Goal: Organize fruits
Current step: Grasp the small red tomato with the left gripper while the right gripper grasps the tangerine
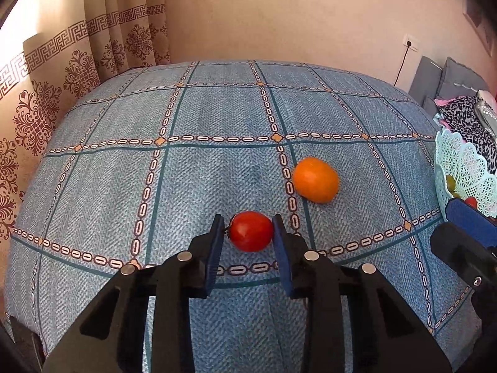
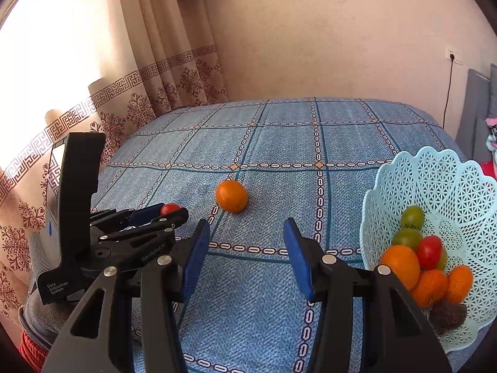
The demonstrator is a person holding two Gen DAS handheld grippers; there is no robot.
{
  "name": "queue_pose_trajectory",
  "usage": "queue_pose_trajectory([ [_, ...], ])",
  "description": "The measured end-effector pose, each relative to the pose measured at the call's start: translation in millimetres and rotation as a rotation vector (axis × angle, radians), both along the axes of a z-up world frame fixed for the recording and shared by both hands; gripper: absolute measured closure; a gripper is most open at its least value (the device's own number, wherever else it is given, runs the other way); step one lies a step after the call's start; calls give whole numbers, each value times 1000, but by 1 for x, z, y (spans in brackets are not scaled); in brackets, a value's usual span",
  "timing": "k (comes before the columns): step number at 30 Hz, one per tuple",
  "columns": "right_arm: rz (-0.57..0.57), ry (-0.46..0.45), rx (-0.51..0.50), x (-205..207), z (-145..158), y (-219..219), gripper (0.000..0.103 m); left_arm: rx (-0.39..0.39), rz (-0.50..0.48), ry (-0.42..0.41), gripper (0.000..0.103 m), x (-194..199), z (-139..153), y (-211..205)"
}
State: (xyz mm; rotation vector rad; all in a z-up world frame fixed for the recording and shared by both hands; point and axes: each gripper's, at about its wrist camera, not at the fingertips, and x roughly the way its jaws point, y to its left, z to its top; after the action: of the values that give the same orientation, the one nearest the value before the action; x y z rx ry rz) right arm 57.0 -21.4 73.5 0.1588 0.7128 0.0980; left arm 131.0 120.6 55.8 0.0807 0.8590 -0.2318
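While the left tool (image 1: 248, 228) brackets the red tomato (image 1: 251, 231), its pads look barely touching. The tomato may roll toward the orange (image 1: 315, 179) at 2 o'clock. The right tool (image 2: 247, 230) is open, empty.

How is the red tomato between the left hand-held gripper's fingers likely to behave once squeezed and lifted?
The red tomato is round and glossy, so it may slip or roll off the tablecloth if released. It probably bruises under hard pressure. The left hand-held gripper brackets it at its widest, which should help.
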Motion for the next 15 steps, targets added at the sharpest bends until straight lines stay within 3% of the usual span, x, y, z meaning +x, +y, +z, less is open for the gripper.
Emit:
queue_pose_trajectory([
  [9, 53, 69, -4, 50, -18, 18, 53, -4, 93, -44, 71, 0, 12, 27],
  [15, 60, 130, 2, 83, -36, 25, 53, -13, 99, -41, 71, 0, 12, 28],
])
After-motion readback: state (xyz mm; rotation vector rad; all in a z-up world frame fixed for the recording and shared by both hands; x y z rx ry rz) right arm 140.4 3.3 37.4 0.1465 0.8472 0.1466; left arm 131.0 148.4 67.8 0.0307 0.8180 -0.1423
